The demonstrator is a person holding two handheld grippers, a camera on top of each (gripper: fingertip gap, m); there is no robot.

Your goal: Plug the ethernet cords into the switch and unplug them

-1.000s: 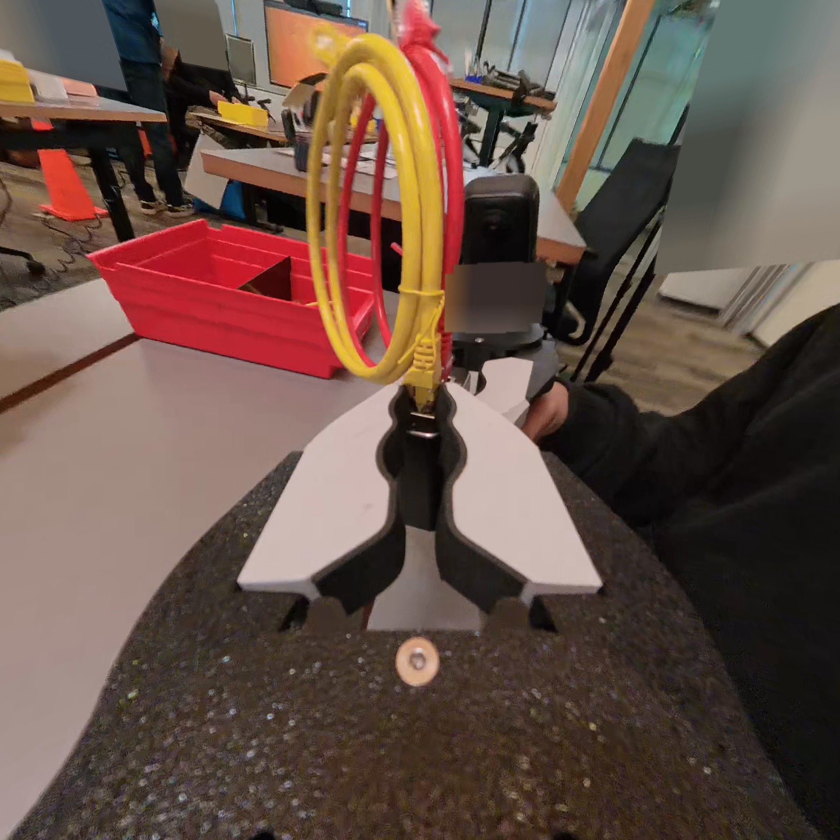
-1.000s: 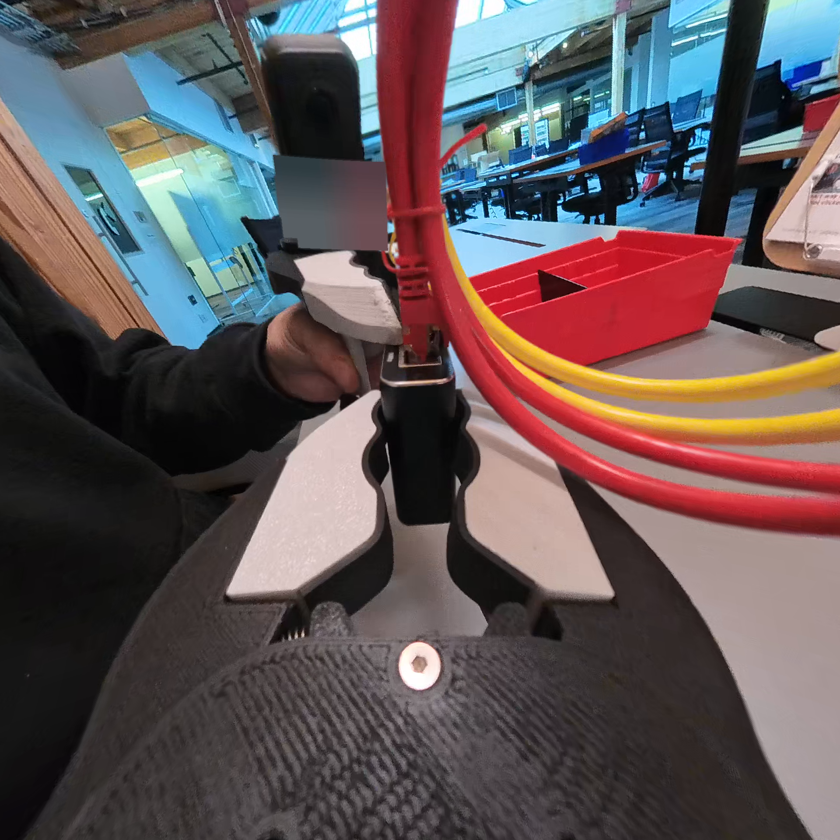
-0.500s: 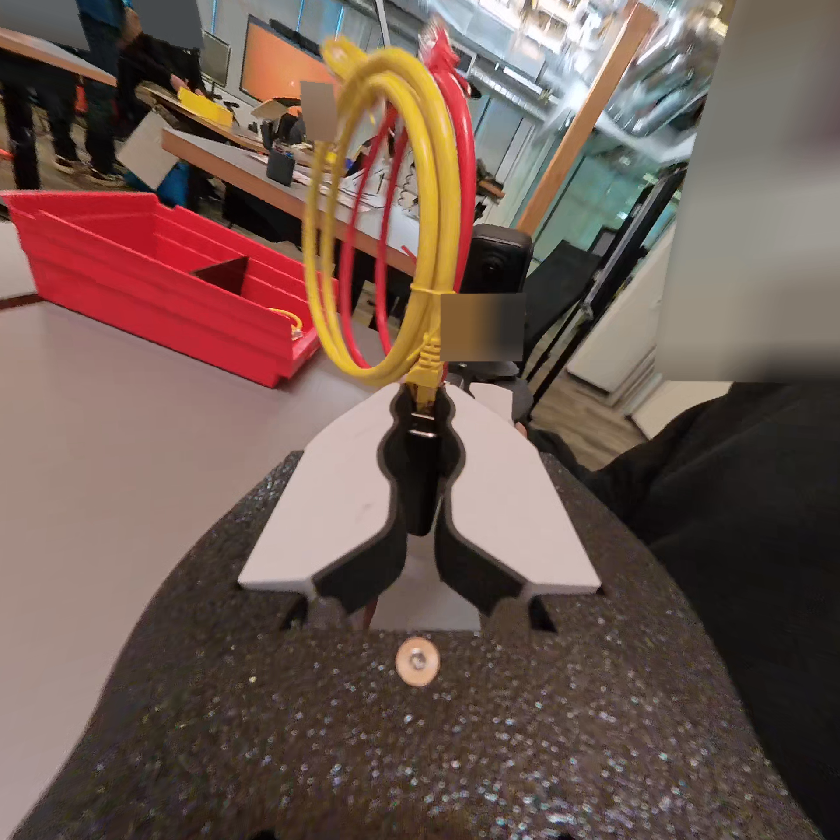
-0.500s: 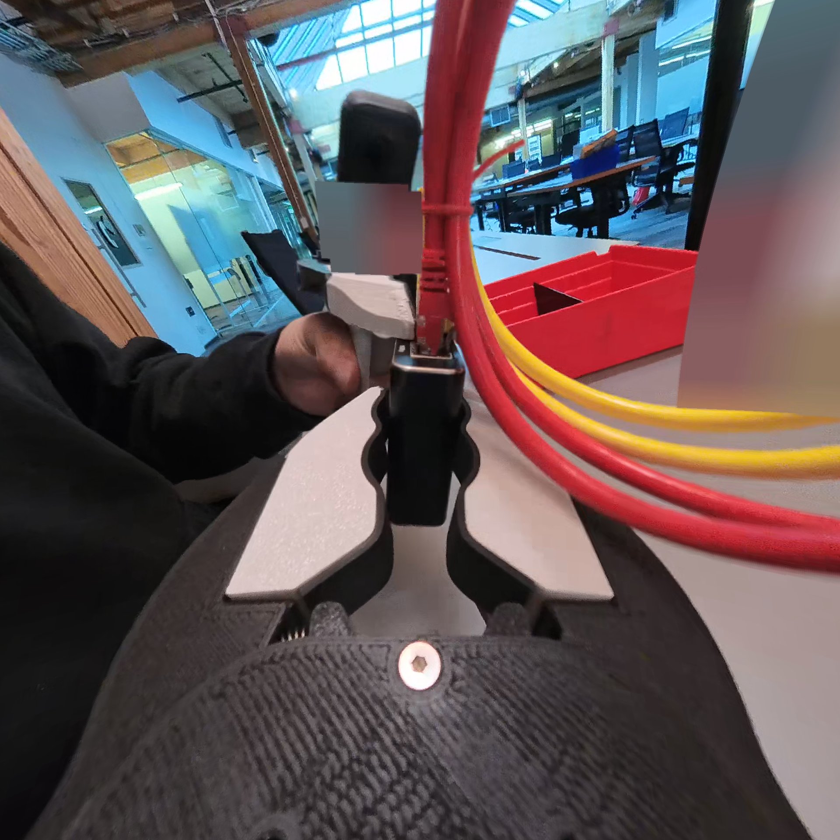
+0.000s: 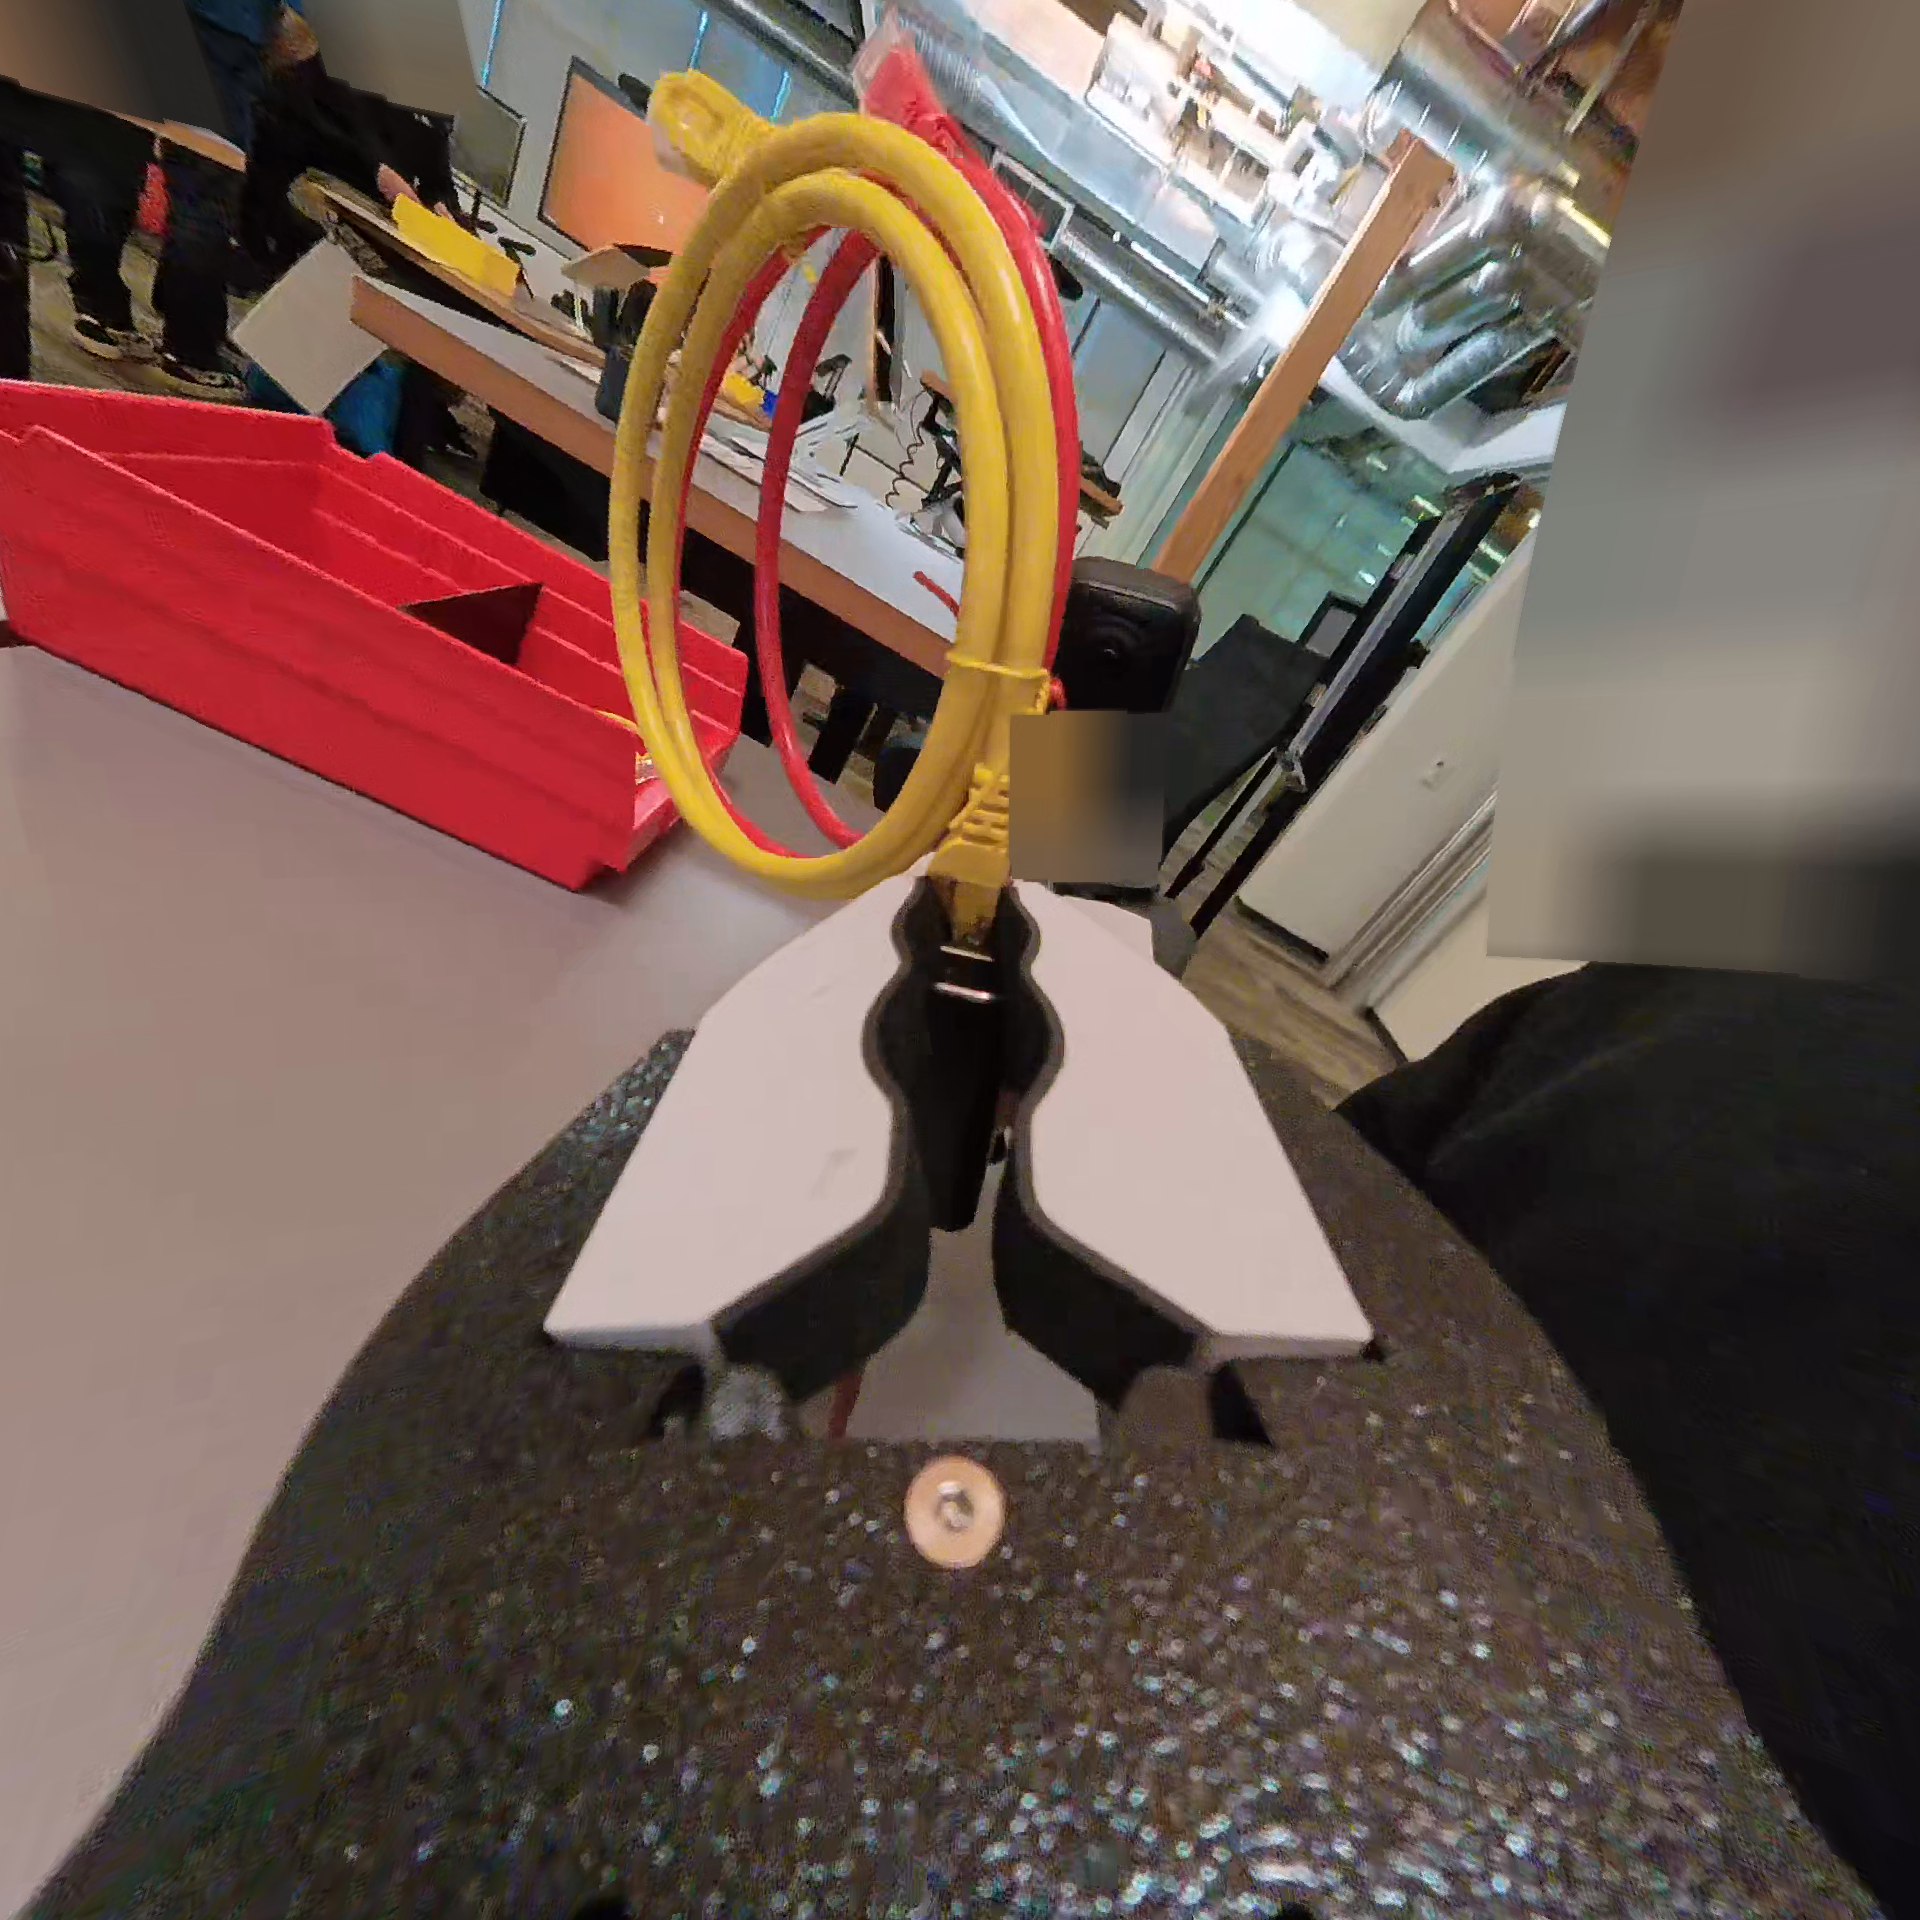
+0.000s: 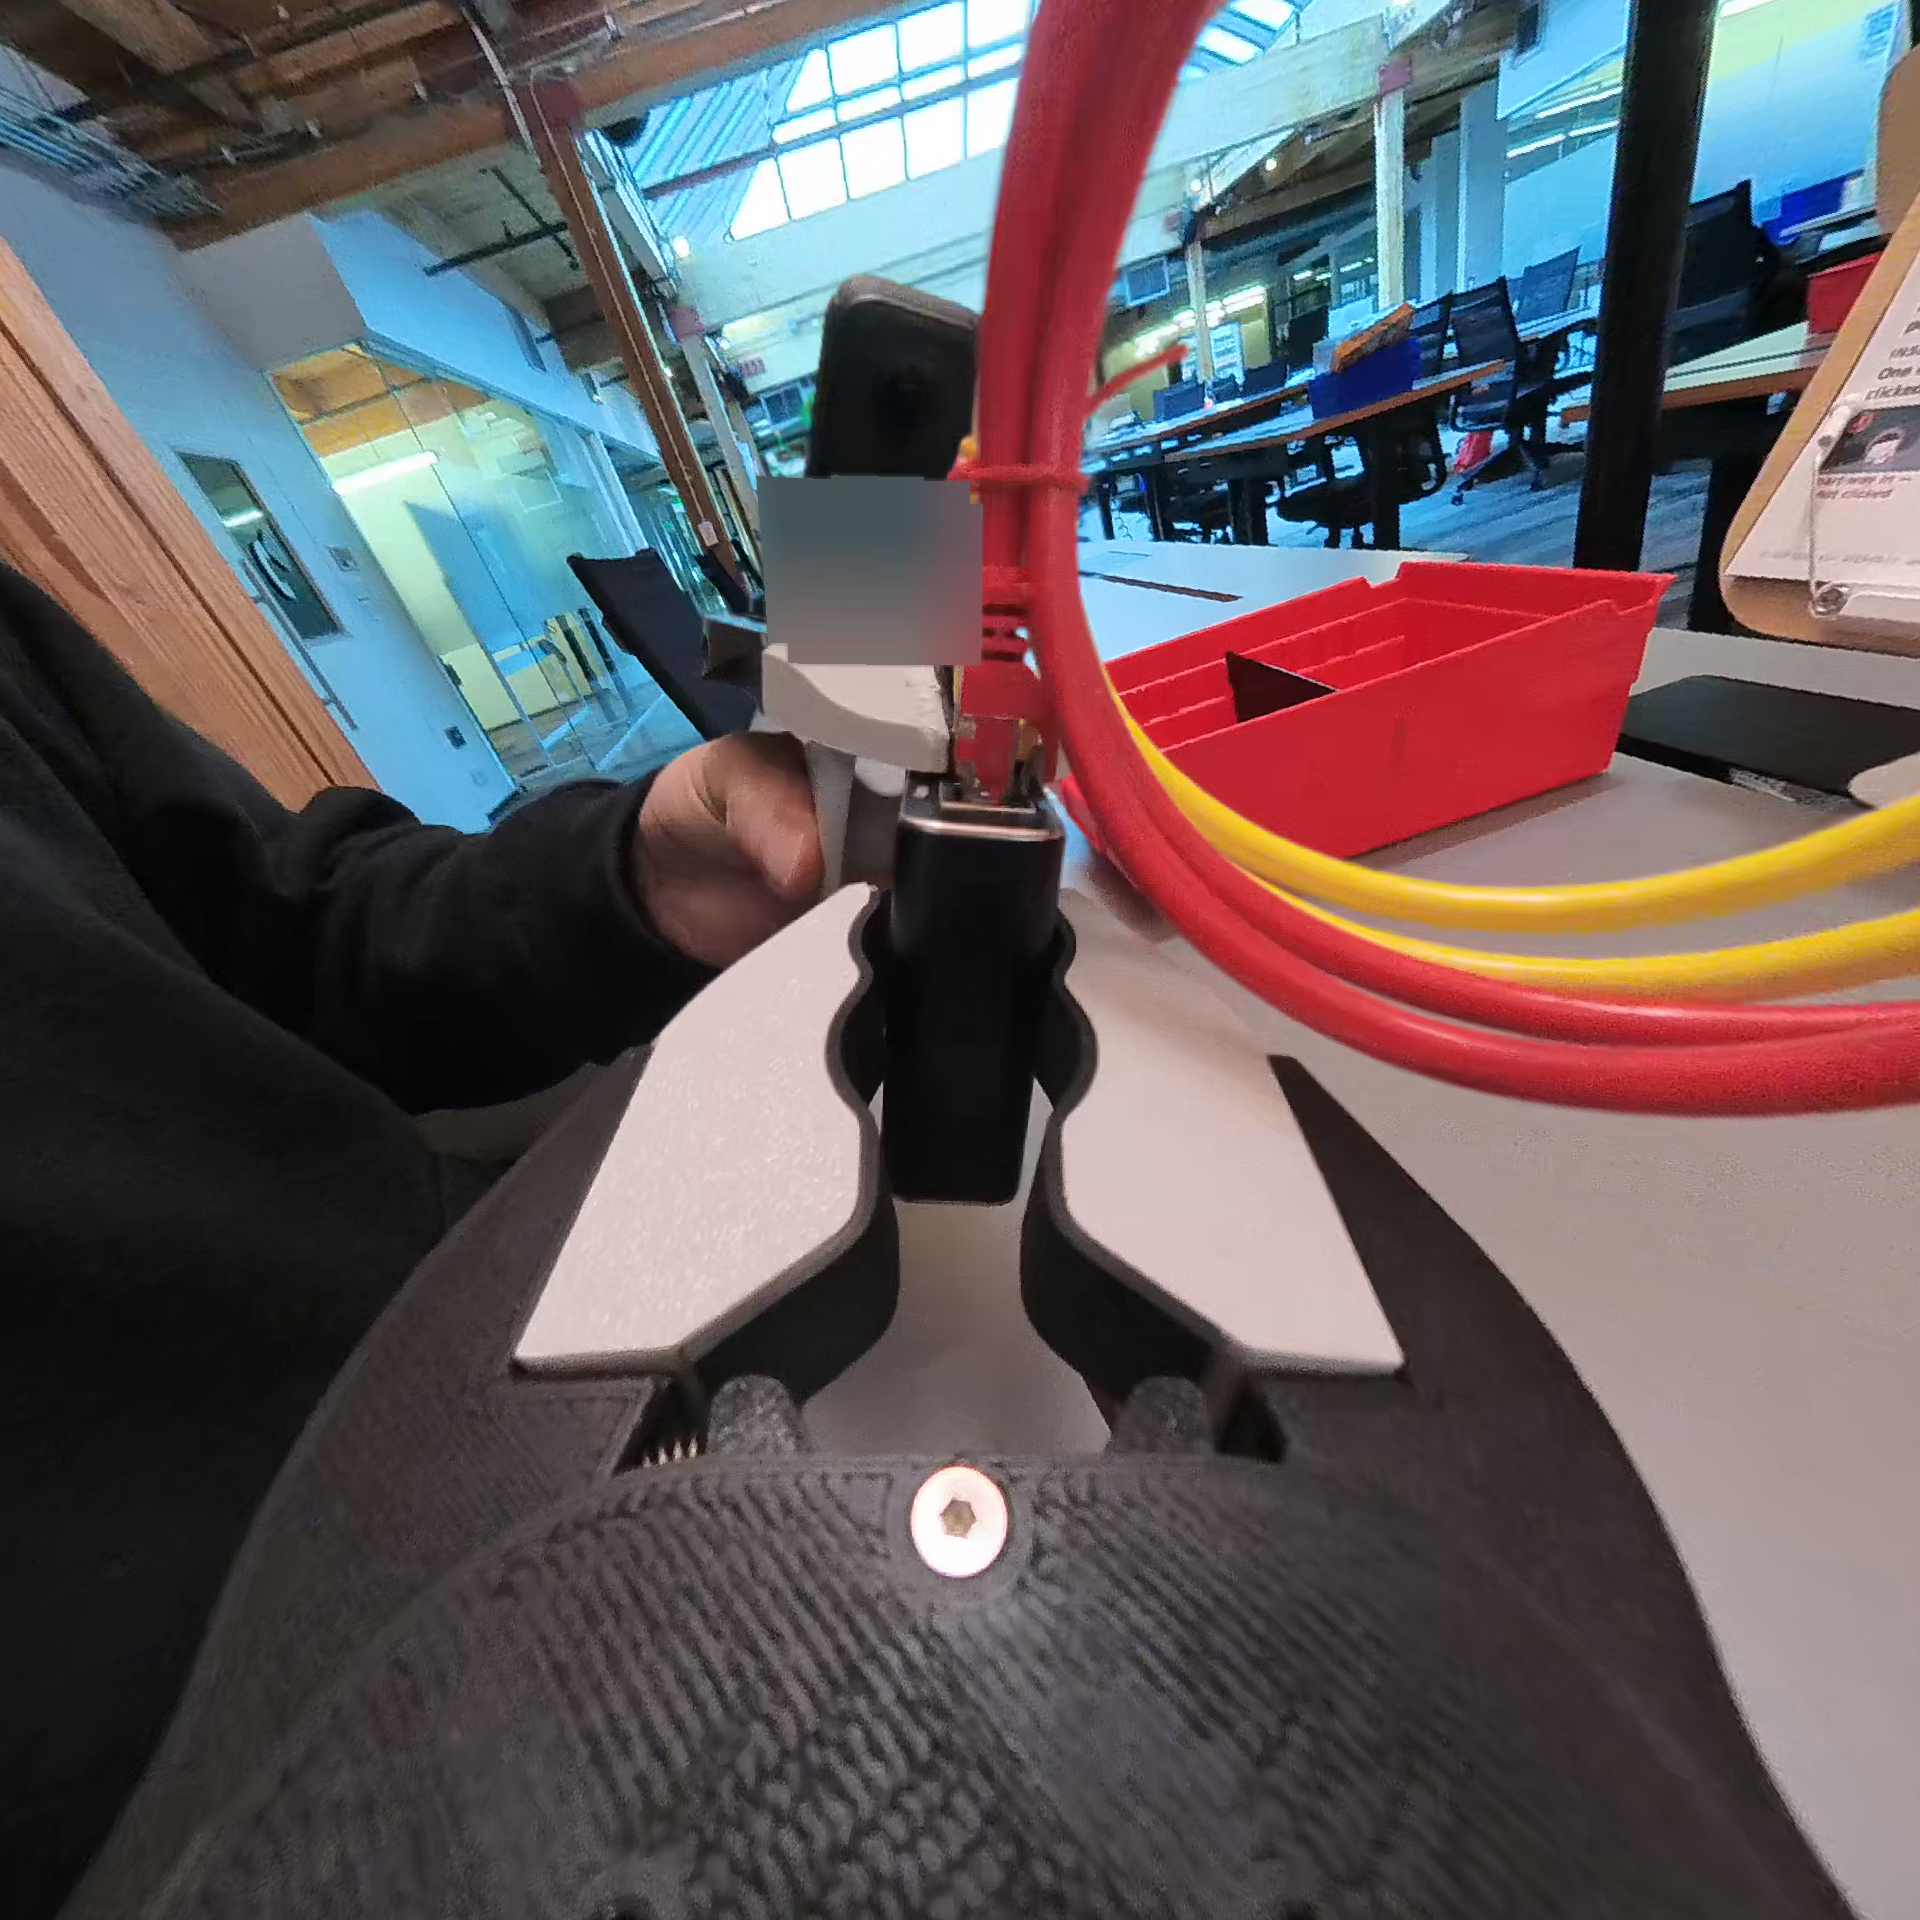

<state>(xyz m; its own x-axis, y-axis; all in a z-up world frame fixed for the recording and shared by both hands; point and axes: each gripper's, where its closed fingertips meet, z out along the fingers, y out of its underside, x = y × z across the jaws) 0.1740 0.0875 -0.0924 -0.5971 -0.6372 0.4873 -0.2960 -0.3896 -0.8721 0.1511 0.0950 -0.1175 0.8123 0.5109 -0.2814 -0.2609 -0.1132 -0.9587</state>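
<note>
Right tool (image 6: 961,997) is clamped on the small black switch (image 6: 961,1029) held above the worktop (image 6: 1507,1299), left tool (image 5: 961,997) pinching it too, I think. Red cord (image 6: 1049,520) and yellow cord (image 5: 831,468) are both plugged in; those stiff coils could twist it loose. Red bin (image 5: 312,644) has slid left since a second ago.

Two coiled cords, one yellow (image 5: 831,499) and one red (image 6: 1049,416); one black switch (image 6: 961,997); one red bin (image 5: 301,613).

yellow cord (image 5: 966,499) | red cord (image 6: 1049,312) | black switch (image 6: 961,997) | red bin (image 6: 1455,707)
</note>
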